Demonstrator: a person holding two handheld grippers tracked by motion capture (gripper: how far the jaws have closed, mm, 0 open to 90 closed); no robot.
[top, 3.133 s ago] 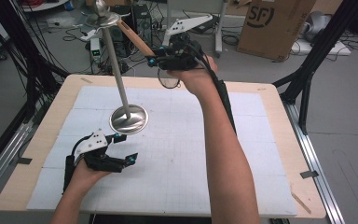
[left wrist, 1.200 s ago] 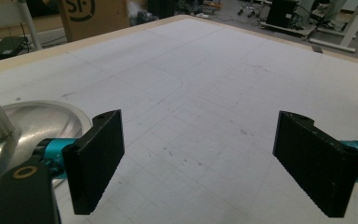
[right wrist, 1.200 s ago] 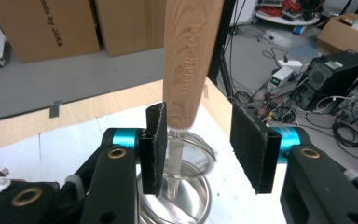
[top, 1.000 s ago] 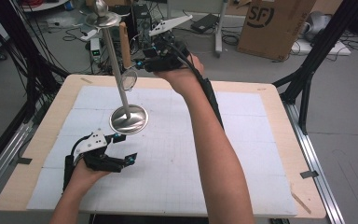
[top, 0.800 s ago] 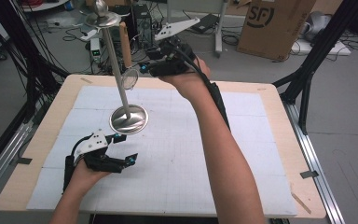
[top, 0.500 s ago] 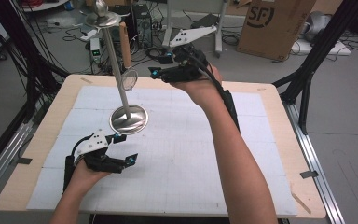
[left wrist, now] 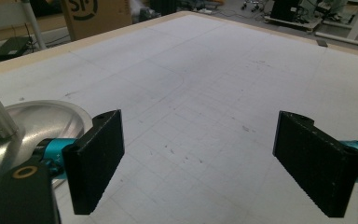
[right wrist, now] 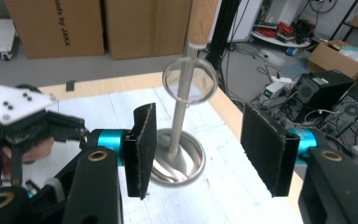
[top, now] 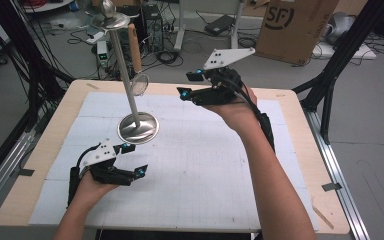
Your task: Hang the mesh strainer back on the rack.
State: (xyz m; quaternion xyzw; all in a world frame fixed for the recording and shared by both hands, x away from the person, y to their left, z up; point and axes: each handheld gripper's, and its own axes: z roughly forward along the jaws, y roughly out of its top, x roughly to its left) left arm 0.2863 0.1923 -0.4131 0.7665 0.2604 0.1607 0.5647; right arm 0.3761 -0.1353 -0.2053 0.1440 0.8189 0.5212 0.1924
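Steel gleams on the tall polished metal stand, which is set upright on its round dished base toward the far left of the white gridded table mat. A small strainer-like utensil with a wooden handle and a round wire-rimmed head is seen hanging from the stand's top disc, its head lying just beside the pole.

The right gripper is held above the far part of the mat, well apart from the utensil, and is aimed toward it. Its 2 jaws have just been opening and are parted with nothing between them; in the right gripper view the stand and the round head are framed in the gap, farther off. The left gripper is rested low on the mat just beside the base, its 2 jaws spread wide and empty; in the left gripper view the base is seen close to one jaw.

The step in hand is judged to be a release followed by withdrawal. For it to be done well, the jaws should be kept parted while the gripper is drawn straight back, so that the hanging utensil is not brushed and set swinging. The left gripper is best kept near the base, ready to steady the stand should it rock.
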